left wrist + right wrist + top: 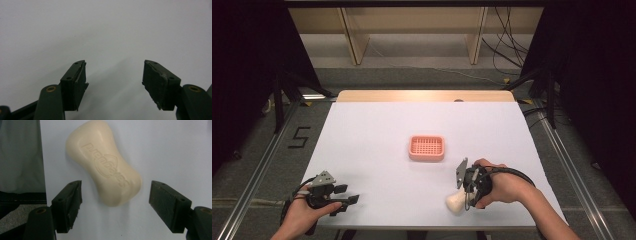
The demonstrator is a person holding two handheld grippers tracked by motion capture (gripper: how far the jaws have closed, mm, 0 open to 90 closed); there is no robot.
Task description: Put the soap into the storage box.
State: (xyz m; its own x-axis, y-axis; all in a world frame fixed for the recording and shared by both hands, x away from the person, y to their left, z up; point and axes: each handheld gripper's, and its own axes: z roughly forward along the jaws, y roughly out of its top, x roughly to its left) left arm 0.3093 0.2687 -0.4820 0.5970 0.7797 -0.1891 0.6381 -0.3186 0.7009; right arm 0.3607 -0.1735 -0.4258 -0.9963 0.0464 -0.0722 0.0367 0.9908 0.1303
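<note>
the work looks barely begun: the right gripper [115, 195] hangs with jaws spread, unclenched, around the cream soap bar [103, 163] near the table's 5 o'clock edge, the pink soap dish [426, 148] waits at centre, the left gripper [113, 82] gapes idle.

On the cream soap bar [103, 162] lying between my right gripper's [115, 200] parted jaws I can read a word pressed into its top face. It looks like "prembelles", though the middle letters cross an embossed emblem and I cannot be sure of them. The word runs along the bar from about ten o'clock toward four o'clock in the right gripper view. On the grey floor [312, 130] beside the table, toward nine o'clock in the high view, black tape forms the numeral "5" [299, 137].
</note>
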